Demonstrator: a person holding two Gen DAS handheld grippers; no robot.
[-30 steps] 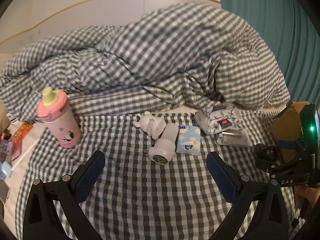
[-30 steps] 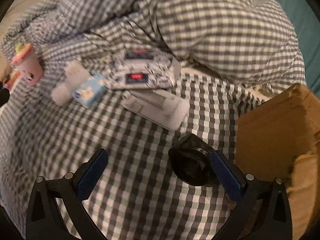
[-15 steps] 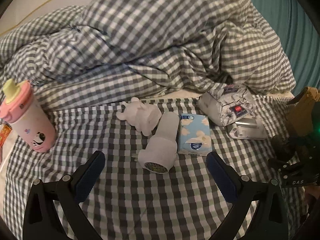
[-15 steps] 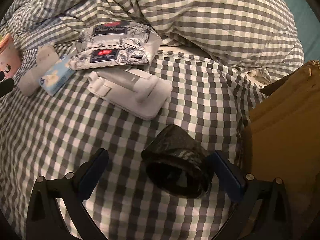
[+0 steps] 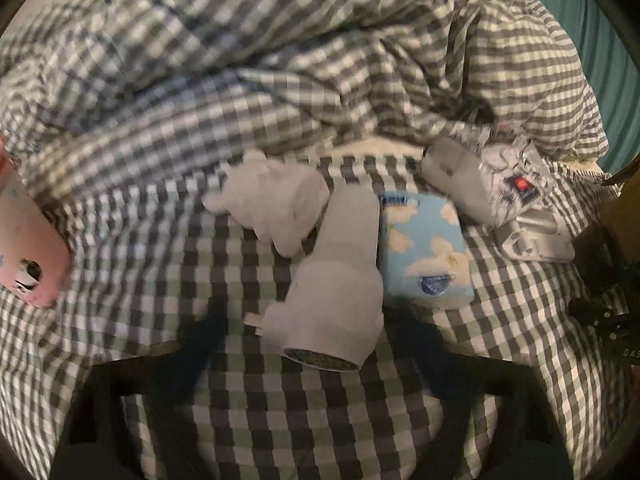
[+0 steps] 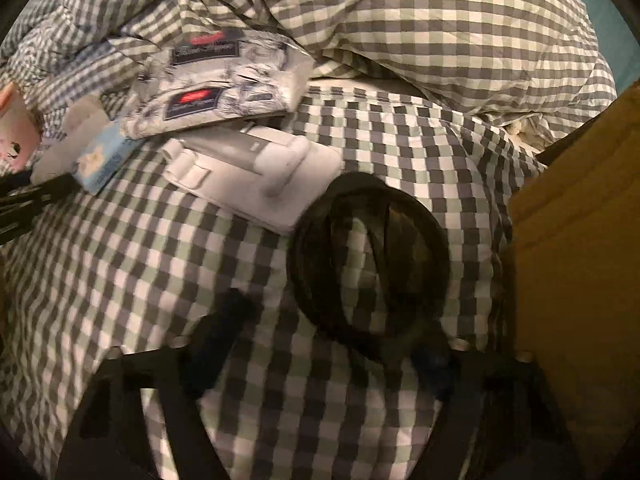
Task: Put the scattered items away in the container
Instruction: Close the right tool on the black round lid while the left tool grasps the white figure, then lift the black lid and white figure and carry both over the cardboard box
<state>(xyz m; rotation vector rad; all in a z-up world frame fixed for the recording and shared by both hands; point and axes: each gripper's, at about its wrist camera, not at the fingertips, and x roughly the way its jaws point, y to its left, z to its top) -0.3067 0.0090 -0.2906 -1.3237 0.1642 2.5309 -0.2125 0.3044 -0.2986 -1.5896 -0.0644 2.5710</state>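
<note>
Pink cup [image 5: 28, 256] cut off by left edge, upper part out of frame. Cardboard box [image 6: 580, 248] cropped at right edge, interior unseen. Left tongs [image 5: 316, 344] and right tongs [image 6: 340, 332] motion-blurred; pad contact undeterminable. Wipes pack [image 6: 224, 80] lettering unreadable.

White nightlight plug [image 5: 332, 296] lying beside blue tissue pack [image 5: 424, 252], dark tape roll [image 6: 368, 264] (on gingham sheet), brown cardboard box [image 6: 580, 248] at right
</note>
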